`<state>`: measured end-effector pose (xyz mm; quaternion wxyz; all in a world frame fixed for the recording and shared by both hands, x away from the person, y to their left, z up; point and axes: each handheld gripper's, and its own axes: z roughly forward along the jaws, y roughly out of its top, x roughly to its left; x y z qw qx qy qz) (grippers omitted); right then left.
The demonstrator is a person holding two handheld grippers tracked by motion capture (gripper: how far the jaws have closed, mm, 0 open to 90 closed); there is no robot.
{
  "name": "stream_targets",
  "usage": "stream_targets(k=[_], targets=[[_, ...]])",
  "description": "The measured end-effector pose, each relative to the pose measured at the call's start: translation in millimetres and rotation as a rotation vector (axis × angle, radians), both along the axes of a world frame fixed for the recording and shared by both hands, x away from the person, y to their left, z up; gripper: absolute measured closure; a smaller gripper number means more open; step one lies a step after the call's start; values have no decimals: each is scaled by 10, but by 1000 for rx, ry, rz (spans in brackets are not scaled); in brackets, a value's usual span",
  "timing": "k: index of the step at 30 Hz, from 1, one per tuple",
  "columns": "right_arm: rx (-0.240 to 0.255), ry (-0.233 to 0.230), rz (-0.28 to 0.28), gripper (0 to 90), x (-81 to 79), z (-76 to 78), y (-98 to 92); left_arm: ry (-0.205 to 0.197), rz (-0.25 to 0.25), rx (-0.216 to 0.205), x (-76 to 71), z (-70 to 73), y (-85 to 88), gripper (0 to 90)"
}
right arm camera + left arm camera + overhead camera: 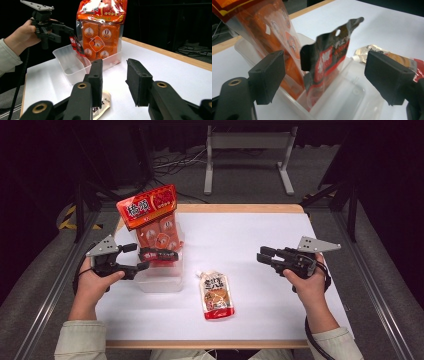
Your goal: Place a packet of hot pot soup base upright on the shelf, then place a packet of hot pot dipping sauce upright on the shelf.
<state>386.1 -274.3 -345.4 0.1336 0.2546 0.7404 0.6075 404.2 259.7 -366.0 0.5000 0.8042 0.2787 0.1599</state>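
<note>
The left gripper [324,75], jaws wide and clear of the small dark packet [324,62], leaves it upright in the clear tub [352,100] against the orange bag [267,30]. Unsupported, it may topple. The right gripper [113,82] waits half-open, empty.

The high view is taken from above the person's edge of the white table [260,235], facing forward and down; the whole tabletop and the floor beyond are covered from some way off. The left gripper view is shot along that gripper's own jaws, very close to the clear tub [352,100] and the dark red packet [325,62] standing in it. The right gripper view is aimed low across the table toward the left gripper [60,31], from farther back. The tub [72,63], the tall orange bag [101,32] and the pouch [216,295] are shared by all three views.
</note>
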Motion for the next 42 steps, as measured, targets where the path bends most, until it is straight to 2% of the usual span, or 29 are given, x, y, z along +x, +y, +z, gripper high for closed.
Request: stream_targets(k=[8,14,17,21,24,27,28,29,30,31,34,37,38,42], targets=[[-9,6,7,661,10,-16,33,-1,5,-14,-103,42,20,144],[-14,17,14,644,20,-32,65,36,19,-7,-182,12,29,120],[-15,27,21,602,31,-36,92,48,27,-27,-230,0,71,98],[-20,55,30,540,64,-58,145,72,43,-19,-290,1,120,77],[-56,61,22,517,80,-83,208,79,61,-20,-349,22,158,74],[-78,65,18,513,106,-109,289,76,72,-21,-377,38,166,74],[-86,68,19,513,116,-118,312,52,84,-26,-396,56,171,80],[-86,68,19,513,116,-118,312,52,84,-26,-396,56,171,91],[-95,76,19,515,126,-128,337,36,96,-42,-407,63,177,91],[-109,86,18,519,141,-146,369,38,99,-63,-417,63,180,92],[-124,124,28,526,183,-205,450,40,87,-81,-440,62,184,91],[-158,142,34,506,227,-281,542,34,76,-71,-472,74,171,91],[-165,166,42,505,239,-304,569,35,73,-73,-480,76,164,91],[-193,204,62,474,278,-392,668,35,78,-62,-516,85,149,89]])
